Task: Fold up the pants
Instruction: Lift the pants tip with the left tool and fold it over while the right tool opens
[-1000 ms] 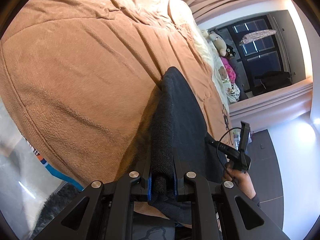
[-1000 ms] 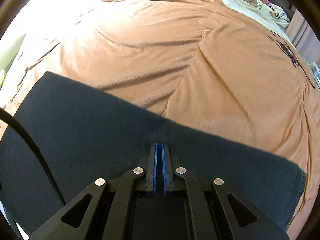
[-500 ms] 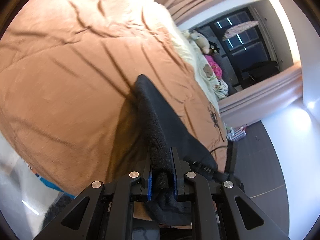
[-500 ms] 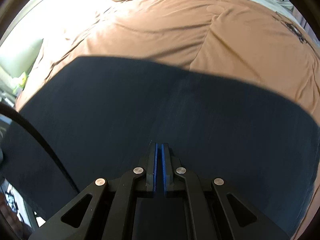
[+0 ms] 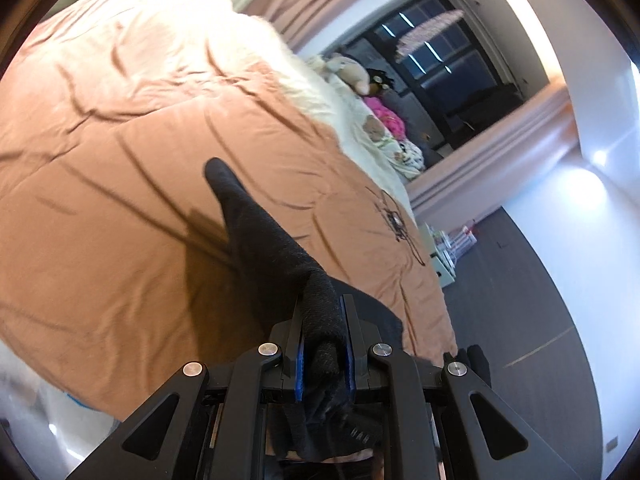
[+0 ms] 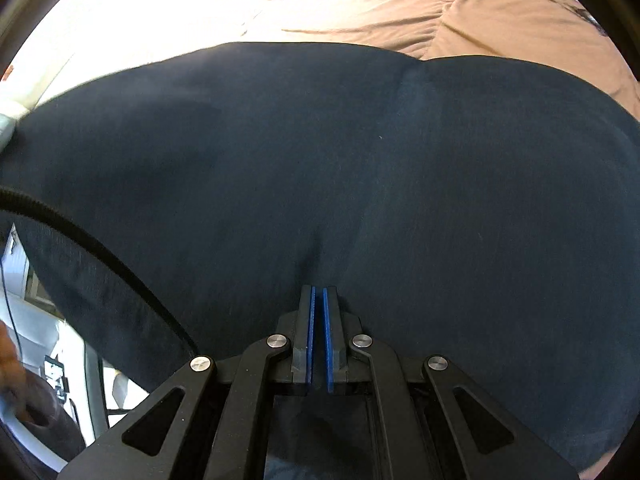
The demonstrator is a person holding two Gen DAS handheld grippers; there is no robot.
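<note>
The orange-brown bedspread (image 5: 120, 208) stretches wide and bare to the left and far side of the left wrist view, creased but free of objects; its right edge drops to dark floor (image 5: 532, 320), and soft toys (image 5: 360, 76) sit at the far end near a dark window (image 5: 448, 64). The dark pants (image 5: 256, 236) hang lifted above the bedspread, one narrow end tapering toward the far side and casting a shadow on the cover. The left gripper (image 5: 322, 320) is closed to a narrow gap, its blue pads clamped on a thick bunched fold of the pants. In the right wrist view the pants (image 6: 320, 152) fill nearly the whole frame, bedspread showing only beyond their far edge. The right gripper (image 6: 319, 300) is fully closed, pinching a thin edge of the fabric
</note>
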